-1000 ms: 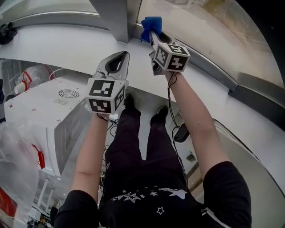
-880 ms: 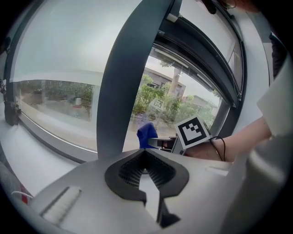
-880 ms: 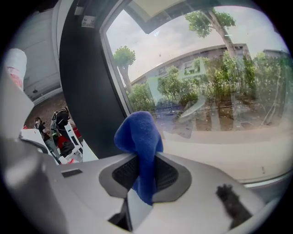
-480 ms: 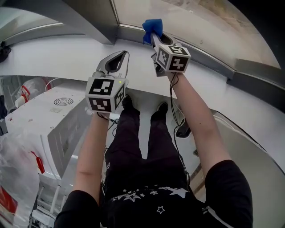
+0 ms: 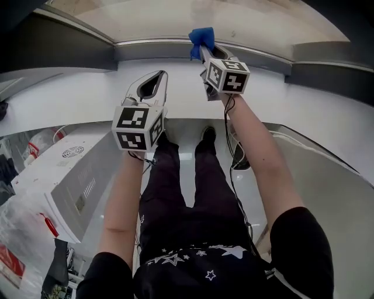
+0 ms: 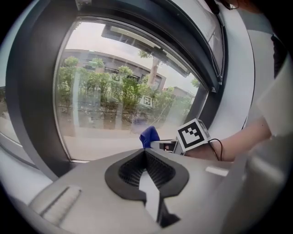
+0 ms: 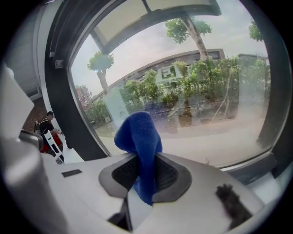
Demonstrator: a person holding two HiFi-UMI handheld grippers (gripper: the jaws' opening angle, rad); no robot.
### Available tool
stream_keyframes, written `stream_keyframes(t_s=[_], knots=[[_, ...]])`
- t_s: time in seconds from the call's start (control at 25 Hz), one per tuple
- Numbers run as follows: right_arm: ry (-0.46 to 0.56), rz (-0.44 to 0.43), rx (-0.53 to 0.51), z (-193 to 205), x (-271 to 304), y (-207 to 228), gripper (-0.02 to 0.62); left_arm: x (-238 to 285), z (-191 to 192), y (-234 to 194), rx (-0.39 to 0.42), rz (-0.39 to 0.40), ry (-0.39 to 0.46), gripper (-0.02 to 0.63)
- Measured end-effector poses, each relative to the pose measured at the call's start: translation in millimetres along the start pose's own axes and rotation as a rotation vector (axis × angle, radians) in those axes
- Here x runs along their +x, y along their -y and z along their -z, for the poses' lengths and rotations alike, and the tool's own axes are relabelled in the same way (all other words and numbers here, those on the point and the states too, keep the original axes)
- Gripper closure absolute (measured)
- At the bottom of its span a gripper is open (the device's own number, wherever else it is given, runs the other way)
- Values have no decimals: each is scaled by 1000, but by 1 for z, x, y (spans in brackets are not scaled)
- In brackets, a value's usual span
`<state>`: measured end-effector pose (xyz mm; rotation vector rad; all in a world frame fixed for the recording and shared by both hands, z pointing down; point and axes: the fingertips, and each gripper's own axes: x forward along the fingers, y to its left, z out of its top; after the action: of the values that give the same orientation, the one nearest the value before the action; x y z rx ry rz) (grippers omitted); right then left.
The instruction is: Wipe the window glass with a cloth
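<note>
A blue cloth sticks up from my right gripper, which is shut on it; in the right gripper view the cloth stands pinched between the jaws in front of the window glass. The cloth tip is close to the lower edge of the glass. My left gripper is shut with nothing in it, held lower and to the left over the white sill. From the left gripper view I see the cloth and the right gripper's marker cube ahead of the glass.
A white sill runs under the window, with a dark frame around the pane. Below are the person's legs, a white machine at the left and cables by the right arm. A person stands far left.
The view has tilted up toward the window, so the pane now fills the top. Both grippers keep nearly the same place; the cloth stays gripped.
</note>
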<state>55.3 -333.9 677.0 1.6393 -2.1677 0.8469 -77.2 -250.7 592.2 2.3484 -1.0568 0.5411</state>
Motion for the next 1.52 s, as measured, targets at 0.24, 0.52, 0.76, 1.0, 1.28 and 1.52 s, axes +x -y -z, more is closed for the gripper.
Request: stream_keyframes(t_s=[0.24, 0.52, 0.76, 1.0, 1.28, 1.52], knots=[[16, 111, 50, 5, -42, 97, 522, 33, -5, 65, 27, 59, -23, 598], [54, 229, 139, 11, -96, 197, 522, 74, -8, 128, 57, 109, -43, 598], [90, 322, 181, 9, -142, 277, 522, 114, -12, 188, 83, 168, -51, 598], [105, 425, 233, 11, -185, 341, 522, 137, -14, 233, 94, 220, -57, 598], [91, 466, 238, 22, -199, 364, 522, 148, -9, 244, 99, 224, -61, 598], [44, 383, 200, 34, -169, 302, 522, 123, 4, 194, 76, 157, -55, 598]])
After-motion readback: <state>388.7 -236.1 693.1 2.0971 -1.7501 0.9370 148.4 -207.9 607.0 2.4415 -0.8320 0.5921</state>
